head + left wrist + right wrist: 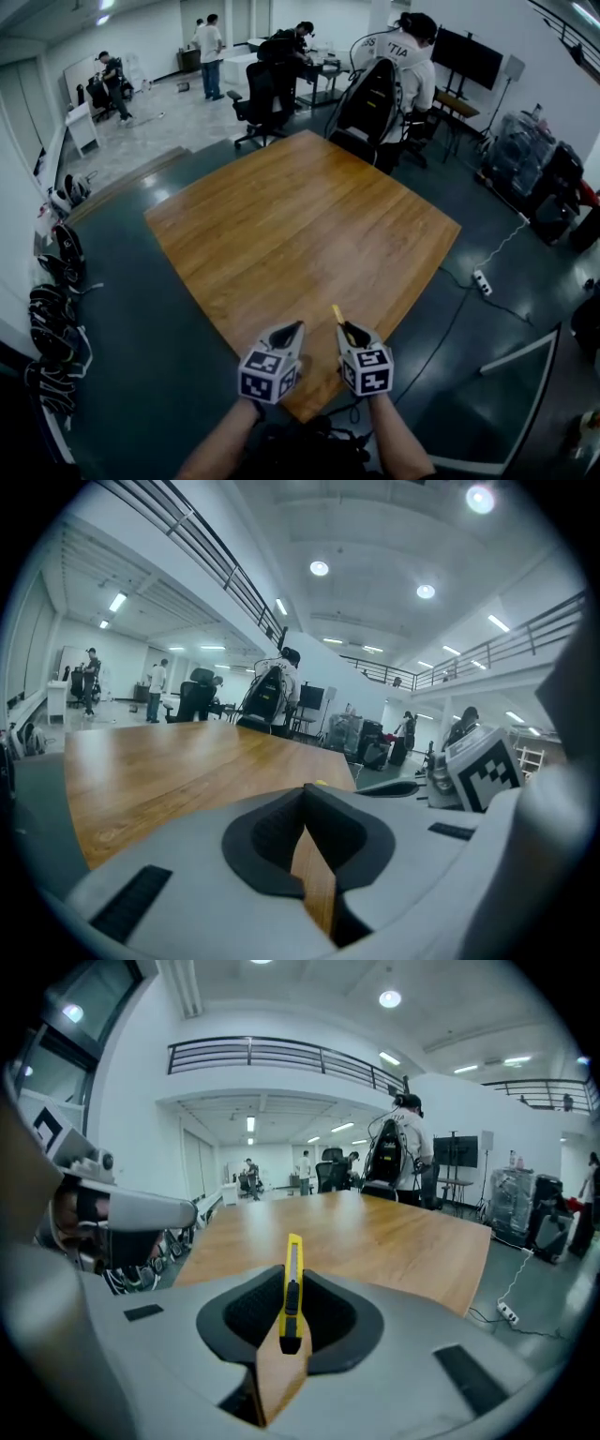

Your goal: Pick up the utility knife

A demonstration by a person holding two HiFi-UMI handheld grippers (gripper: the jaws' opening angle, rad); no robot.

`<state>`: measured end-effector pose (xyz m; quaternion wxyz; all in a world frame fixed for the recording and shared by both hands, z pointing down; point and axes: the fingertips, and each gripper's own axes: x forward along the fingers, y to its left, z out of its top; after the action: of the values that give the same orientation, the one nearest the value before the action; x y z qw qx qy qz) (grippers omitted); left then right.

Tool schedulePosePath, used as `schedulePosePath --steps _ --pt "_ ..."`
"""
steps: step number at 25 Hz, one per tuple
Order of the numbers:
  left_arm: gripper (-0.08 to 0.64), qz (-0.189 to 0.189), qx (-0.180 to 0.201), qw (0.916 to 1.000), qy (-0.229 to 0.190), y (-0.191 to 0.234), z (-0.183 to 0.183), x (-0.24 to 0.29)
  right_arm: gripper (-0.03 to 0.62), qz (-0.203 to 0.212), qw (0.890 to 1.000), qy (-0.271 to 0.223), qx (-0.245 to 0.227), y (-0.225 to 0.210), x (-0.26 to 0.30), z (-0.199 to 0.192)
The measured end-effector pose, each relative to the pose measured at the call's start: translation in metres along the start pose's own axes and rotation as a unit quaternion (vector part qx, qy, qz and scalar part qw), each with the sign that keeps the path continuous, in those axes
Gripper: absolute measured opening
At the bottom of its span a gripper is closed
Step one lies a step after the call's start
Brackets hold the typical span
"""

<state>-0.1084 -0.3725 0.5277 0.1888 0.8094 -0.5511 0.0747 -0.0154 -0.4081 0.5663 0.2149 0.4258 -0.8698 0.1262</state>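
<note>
The yellow utility knife [337, 314] is off the wooden table [300, 216], clamped upright between the jaws of my right gripper [349, 330]. In the right gripper view the utility knife [293, 1260] stands on edge between the black pads, its tip poking out past my right gripper [290, 1283]. My left gripper [292, 329] hovers beside it over the table's near edge. In the left gripper view the pads of my left gripper [305, 794] meet at the tip with nothing between them. The right gripper's marker cube [483, 766] shows at that view's right.
The table top [375, 1232] carries nothing else. A black chair with a backpack [370, 103] stands at the far edge, and a person [412, 61] is behind it. A power strip [482, 282] and its cable lie on the floor at the right. Bags [56, 309] line the left wall.
</note>
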Motion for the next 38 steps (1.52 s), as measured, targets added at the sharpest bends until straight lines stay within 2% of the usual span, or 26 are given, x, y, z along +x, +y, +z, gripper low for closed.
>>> schedulePosePath --steps 6,19,26,38 --pt "0.006 -0.017 0.015 0.9994 -0.025 -0.012 0.029 -0.011 0.071 0.007 0.996 -0.079 0.03 0.0 -0.042 0.051" --pt "0.006 -0.062 0.061 0.9912 -0.099 -0.044 0.104 -0.043 0.071 0.022 0.974 -0.226 0.023 0.017 -0.125 0.143" --pt "0.006 -0.078 0.079 0.9866 -0.119 -0.056 0.12 -0.055 0.071 0.029 0.966 -0.255 0.019 0.025 -0.144 0.16" --pt "0.006 -0.076 0.084 0.9856 -0.125 -0.049 0.119 -0.063 0.071 0.053 0.965 -0.257 0.025 0.041 -0.13 0.155"
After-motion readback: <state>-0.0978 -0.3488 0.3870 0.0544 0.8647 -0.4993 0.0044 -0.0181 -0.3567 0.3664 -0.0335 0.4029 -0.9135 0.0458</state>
